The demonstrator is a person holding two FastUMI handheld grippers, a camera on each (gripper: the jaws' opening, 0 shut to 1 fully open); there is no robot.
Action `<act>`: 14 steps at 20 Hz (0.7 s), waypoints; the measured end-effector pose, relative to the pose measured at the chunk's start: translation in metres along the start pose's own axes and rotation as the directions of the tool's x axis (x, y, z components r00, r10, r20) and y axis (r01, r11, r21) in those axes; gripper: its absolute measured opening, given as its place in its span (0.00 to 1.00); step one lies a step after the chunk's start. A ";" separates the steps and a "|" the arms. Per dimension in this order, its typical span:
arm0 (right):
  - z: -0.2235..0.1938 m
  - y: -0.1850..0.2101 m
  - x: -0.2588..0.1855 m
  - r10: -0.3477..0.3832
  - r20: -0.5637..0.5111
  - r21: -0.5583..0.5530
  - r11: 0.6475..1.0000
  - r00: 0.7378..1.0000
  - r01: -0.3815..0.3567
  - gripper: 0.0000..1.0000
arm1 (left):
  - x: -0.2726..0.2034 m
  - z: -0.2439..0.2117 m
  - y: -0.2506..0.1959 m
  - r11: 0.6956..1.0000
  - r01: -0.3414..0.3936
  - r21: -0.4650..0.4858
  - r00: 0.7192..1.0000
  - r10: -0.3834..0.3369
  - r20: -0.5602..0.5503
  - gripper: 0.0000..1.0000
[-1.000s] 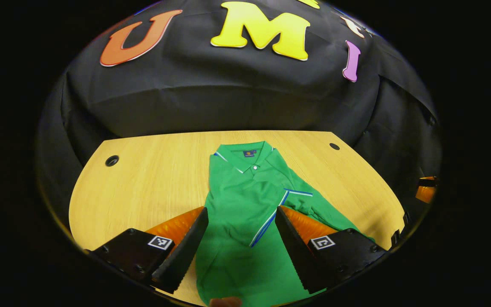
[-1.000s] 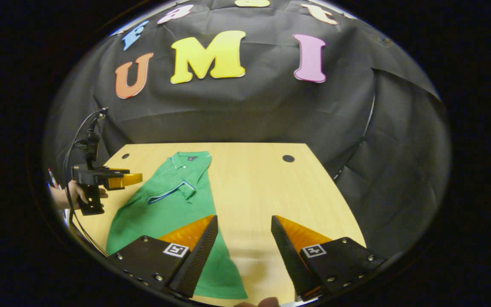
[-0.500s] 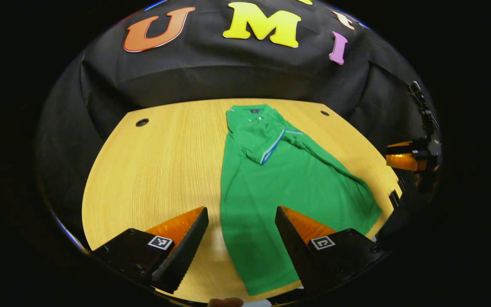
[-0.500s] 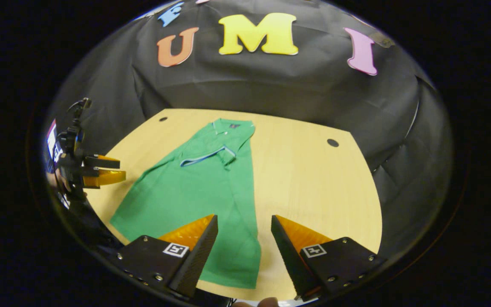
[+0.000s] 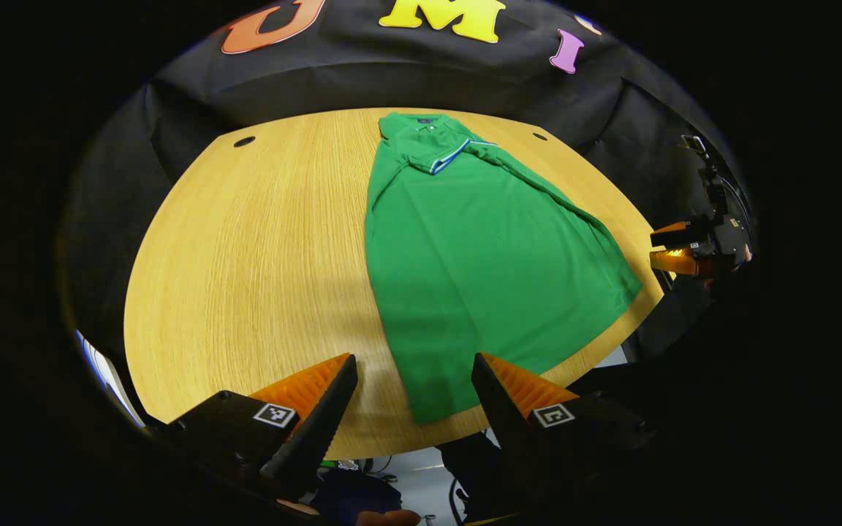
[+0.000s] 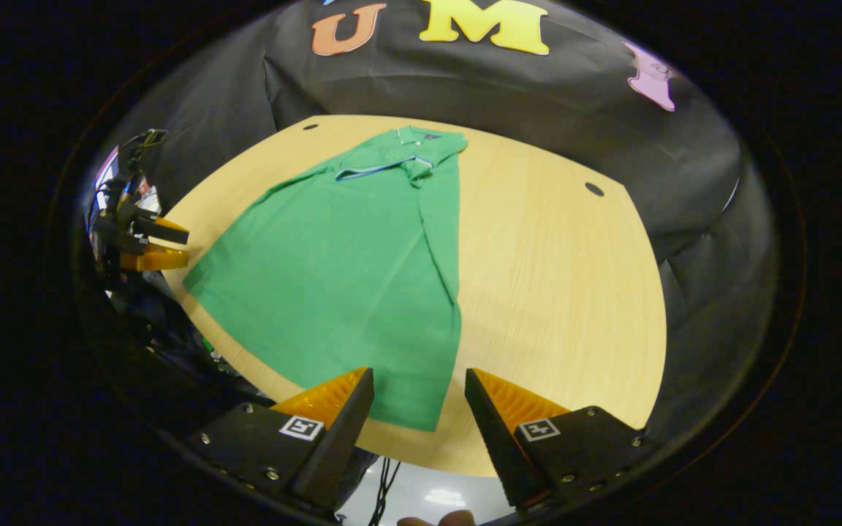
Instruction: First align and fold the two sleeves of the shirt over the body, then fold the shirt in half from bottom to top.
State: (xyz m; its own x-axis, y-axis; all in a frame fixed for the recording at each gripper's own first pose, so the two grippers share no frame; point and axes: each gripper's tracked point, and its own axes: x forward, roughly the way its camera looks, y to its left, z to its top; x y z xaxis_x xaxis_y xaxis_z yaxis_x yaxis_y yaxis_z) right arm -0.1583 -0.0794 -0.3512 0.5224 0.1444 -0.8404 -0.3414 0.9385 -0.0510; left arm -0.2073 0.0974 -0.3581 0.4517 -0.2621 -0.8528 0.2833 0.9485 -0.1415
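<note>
The green shirt lies flat on the wooden table, collar toward the far edge and both sleeves folded over its body. The left gripper and the right gripper hang above the table's near edge, each with jaws spread wide and holding nothing, the shirt's hem just beyond their fingertips.

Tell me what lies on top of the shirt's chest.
Both sleeves are folded over the green shirt near the collar; what they cover is hidden. The shirt lies on the wooden table.
</note>
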 end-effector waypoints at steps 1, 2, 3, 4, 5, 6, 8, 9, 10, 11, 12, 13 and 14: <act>-0.006 0.003 0.002 0.002 -0.012 0.004 1.000 1.000 -0.002 0.81 | 0.002 -0.005 -0.001 1.000 0.004 0.002 1.000 -0.004 -0.014 1.00; -0.010 0.007 0.003 0.005 -0.020 0.005 1.000 1.000 -0.005 0.81 | 0.003 -0.009 -0.004 1.000 0.012 0.004 1.000 -0.012 -0.025 1.00; -0.014 0.011 0.005 0.007 -0.024 0.000 1.000 1.000 -0.007 0.82 | 0.006 -0.014 -0.007 1.000 0.021 0.003 0.999 -0.020 -0.036 1.00; -0.016 0.013 0.008 0.009 -0.029 -0.008 1.000 1.000 -0.009 0.82 | 0.008 -0.017 -0.010 0.999 0.034 -0.003 0.998 -0.035 -0.048 1.00; -0.019 0.016 0.012 0.011 -0.036 -0.013 1.000 0.999 -0.011 0.82 | 0.009 -0.020 -0.013 0.999 0.049 -0.009 0.997 -0.049 -0.058 1.00; -0.022 0.017 0.016 0.011 -0.042 -0.021 1.000 0.999 -0.012 0.82 | 0.012 -0.022 -0.014 0.999 0.053 -0.007 0.996 -0.053 -0.070 1.00; -0.024 0.016 0.024 0.005 -0.051 -0.036 0.999 0.999 -0.006 0.82 | 0.015 -0.026 -0.015 0.999 0.050 -0.002 0.994 -0.050 -0.092 1.00; -0.024 0.015 0.028 0.002 -0.053 -0.039 0.999 0.999 -0.004 0.82 | 0.015 -0.030 -0.015 0.999 0.047 0.006 0.993 -0.046 -0.105 1.00; -0.025 0.013 0.031 0.000 -0.055 -0.037 0.999 0.998 -0.002 0.82 | 0.017 -0.031 -0.015 0.998 0.046 0.035 0.994 -0.042 -0.102 1.00; -0.027 0.013 0.035 0.001 -0.059 -0.030 1.000 0.998 -0.003 0.82 | 0.015 -0.034 -0.013 0.997 0.048 0.061 0.992 -0.040 -0.116 1.00; -0.029 0.013 0.039 0.003 -0.066 -0.024 1.000 0.998 -0.005 0.81 | 0.015 -0.035 -0.013 0.995 0.045 0.084 0.992 -0.035 -0.122 1.00; -0.031 0.013 0.043 0.004 -0.074 -0.024 1.000 0.997 -0.006 0.81 | 0.016 -0.034 -0.011 0.994 0.037 0.105 0.991 -0.024 -0.130 1.00; -0.033 0.013 0.045 0.005 -0.084 -0.031 0.999 0.996 -0.008 0.82 | 0.017 -0.034 -0.011 0.992 0.032 0.124 0.991 -0.014 -0.137 1.00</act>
State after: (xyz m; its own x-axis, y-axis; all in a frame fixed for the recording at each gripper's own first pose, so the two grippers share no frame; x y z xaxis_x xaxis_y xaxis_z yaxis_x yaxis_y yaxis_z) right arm -0.1649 -0.0706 -0.4075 0.4535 0.1224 -0.8828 -0.3693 0.9273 -0.0611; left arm -0.2316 0.0883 -0.3883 0.3278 -0.2491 -0.9113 0.4000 0.9105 -0.1050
